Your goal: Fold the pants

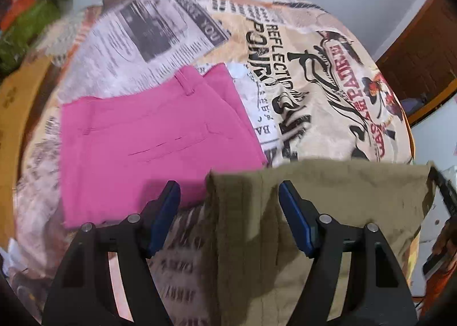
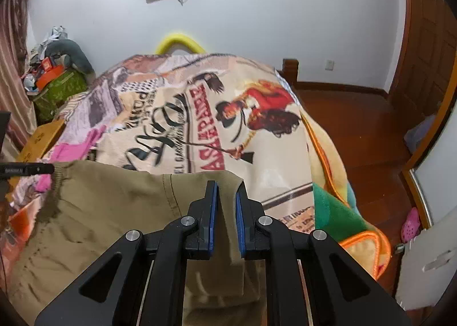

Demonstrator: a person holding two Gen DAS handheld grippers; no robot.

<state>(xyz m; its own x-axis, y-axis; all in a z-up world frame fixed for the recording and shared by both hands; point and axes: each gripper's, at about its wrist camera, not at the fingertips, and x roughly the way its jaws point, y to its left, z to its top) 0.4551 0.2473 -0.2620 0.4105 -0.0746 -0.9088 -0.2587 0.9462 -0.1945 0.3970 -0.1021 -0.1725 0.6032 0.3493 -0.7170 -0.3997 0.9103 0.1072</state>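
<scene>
Your right gripper (image 2: 225, 203) pinches a corner of the khaki pants (image 2: 120, 206), jaws nearly closed on a fold of cloth at lower centre of the right wrist view. Your left gripper (image 1: 230, 200) stands wide open, the garment's other corner lying between its jaws at lower centre of its view, not yet clamped. The pants hang over the near edge of the printed blanket (image 1: 314, 74), beside folded pink pants (image 1: 148, 137) at centre left. Judging by this, you are mid-pickup: close the left jaws next, then lift both corners together.
</scene>
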